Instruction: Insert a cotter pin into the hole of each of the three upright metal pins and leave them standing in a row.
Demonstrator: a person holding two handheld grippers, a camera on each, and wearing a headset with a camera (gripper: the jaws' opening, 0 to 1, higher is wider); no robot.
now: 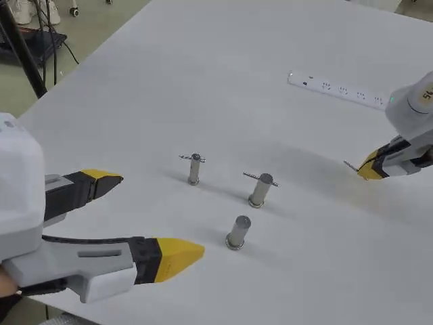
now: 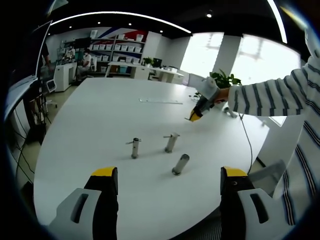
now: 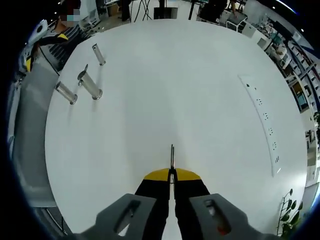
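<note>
Three short grey upright steel pins stand in a loose triangle on the white tabletop (image 1: 203,68). The 10 o'clock pin (image 1: 195,169) and the 2 o'clock pin (image 1: 259,191) each carry a thin wire crosswise near the top. The 6 o'clock pin (image 1: 237,232) has a bare head.

The yellow-tipped left claw (image 1: 161,215) is released, jaws spread wide, near the cluster at its 8 o'clock; in the left gripper view the pins stand ahead between its jaws.

The right claw (image 1: 371,169) is clenched on a loose wire cotter pin (image 3: 171,156) that pokes out past its tips. It sits well apart at 3 o'clock, with open tabletop between.

A long white power strip (image 1: 338,89) lies at 1 o'clock.
</note>
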